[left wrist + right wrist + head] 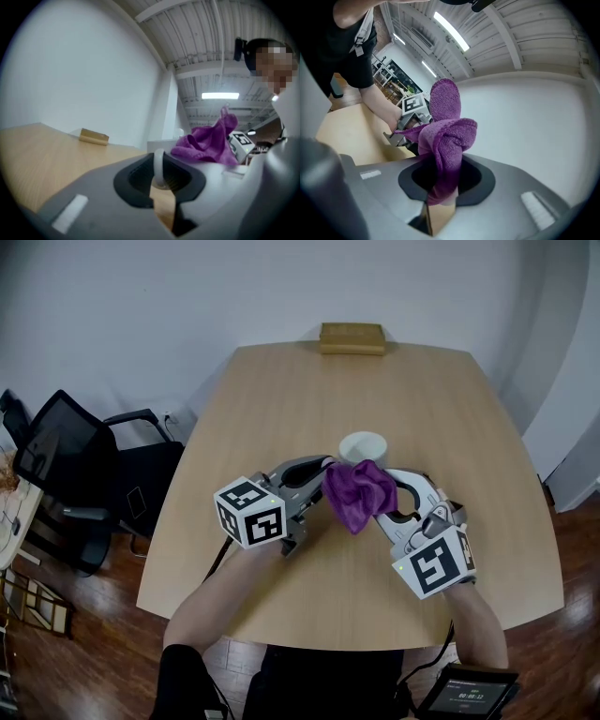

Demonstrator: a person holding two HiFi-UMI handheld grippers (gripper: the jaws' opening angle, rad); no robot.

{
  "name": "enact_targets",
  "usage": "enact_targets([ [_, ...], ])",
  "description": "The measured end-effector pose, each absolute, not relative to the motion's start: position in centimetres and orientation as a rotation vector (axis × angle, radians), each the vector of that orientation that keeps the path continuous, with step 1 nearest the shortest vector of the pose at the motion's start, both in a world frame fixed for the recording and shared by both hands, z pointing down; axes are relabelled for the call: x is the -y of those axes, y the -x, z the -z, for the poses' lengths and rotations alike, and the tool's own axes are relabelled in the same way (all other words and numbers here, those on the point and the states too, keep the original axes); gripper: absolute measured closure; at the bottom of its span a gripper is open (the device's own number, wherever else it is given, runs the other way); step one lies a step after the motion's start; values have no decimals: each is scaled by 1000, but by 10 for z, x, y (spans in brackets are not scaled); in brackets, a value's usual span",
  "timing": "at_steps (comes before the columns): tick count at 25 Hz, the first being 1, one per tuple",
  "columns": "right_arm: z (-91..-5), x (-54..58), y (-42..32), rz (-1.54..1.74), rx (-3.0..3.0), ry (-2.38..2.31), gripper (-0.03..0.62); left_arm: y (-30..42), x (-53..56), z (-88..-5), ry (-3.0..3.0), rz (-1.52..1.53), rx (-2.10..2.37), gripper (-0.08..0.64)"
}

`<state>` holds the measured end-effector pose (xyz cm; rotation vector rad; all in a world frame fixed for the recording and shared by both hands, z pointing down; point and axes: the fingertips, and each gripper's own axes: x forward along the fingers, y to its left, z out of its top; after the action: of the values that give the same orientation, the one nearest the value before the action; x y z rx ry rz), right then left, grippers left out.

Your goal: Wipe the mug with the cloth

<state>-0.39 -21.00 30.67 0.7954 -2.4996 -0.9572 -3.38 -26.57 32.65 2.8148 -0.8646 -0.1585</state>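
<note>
Plainly, a white mug [364, 446] is seen upright near mid-table [281, 390], mouth up, its handle [159, 165] turned twd the L gripper [321, 468], whose jaws are closed on it. A crumpled purple cloth [358, 491] is pinched betw. the R gripper [440, 185] jaws, just in front of the mug.
</note>
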Motion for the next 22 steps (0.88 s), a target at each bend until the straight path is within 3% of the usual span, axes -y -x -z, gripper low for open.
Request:
enact_targets([
  [8, -349, 209, 16, 913, 2373, -587, 515, 63, 280, -312, -2757, 311, 875, 495],
  [12, -293, 197, 3, 983, 2600, -665, 515, 58, 278, -311, -2781, 302, 837, 495],
  [16, -245, 199, -31, 841, 2847, -952, 514, 47, 268, -312, -2819, 267, 755, 495],
  [22, -266, 202, -14, 884, 2776, -839, 514, 33, 256, -312, -2847, 245, 684, 495],
])
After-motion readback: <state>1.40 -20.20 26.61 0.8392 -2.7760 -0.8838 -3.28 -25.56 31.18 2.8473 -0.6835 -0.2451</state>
